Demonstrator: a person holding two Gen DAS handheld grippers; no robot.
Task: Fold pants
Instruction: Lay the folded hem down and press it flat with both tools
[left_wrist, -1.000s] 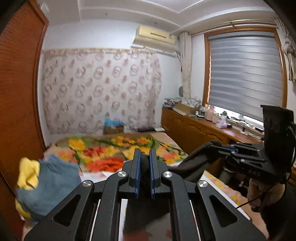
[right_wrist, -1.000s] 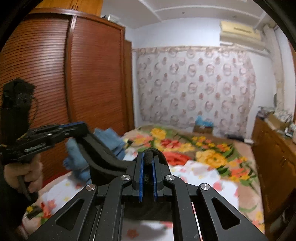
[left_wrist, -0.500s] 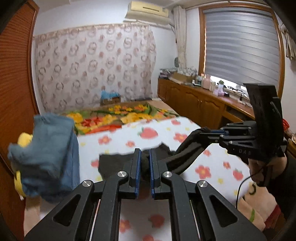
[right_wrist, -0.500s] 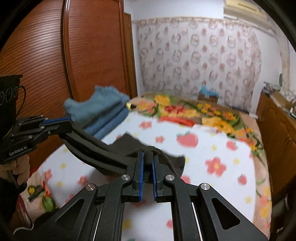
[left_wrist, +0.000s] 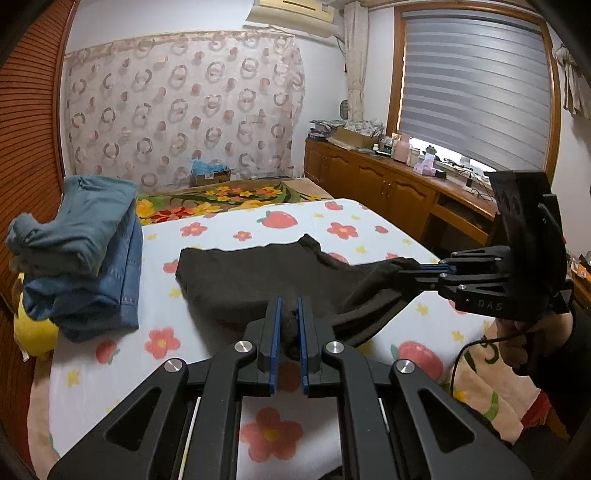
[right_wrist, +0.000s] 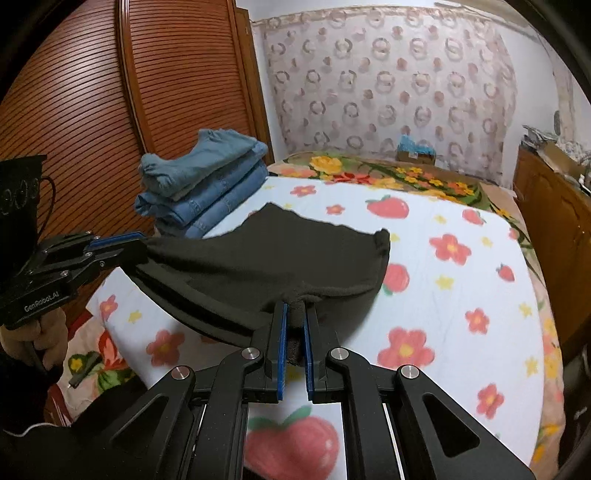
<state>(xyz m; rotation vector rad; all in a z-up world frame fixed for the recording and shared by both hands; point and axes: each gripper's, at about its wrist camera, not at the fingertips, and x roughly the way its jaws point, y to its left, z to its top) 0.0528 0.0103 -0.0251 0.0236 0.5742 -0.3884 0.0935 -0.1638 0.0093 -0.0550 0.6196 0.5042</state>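
Dark pants (left_wrist: 258, 273) lie partly on the white flowered sheet (left_wrist: 229, 236), their far end flat on the bed. My left gripper (left_wrist: 289, 314) is shut on the near edge of the pants and holds it above the sheet. My right gripper (right_wrist: 294, 321) is shut on the pants (right_wrist: 280, 254) at another near point. In the left wrist view the right gripper (left_wrist: 424, 271) shows at the right; in the right wrist view the left gripper (right_wrist: 136, 245) shows at the left. The cloth hangs stretched between them.
A stack of folded blue jeans (left_wrist: 85, 251) sits on the bed's left side, over a yellow item (left_wrist: 33, 332); it also shows in the right wrist view (right_wrist: 199, 184). A wooden wardrobe (right_wrist: 92, 110) stands left, a wooden cabinet (left_wrist: 388, 192) right of the bed.
Both grippers have come down and tilted toward the bed with the pants. The far end of the pants now lies spread on the sheet.
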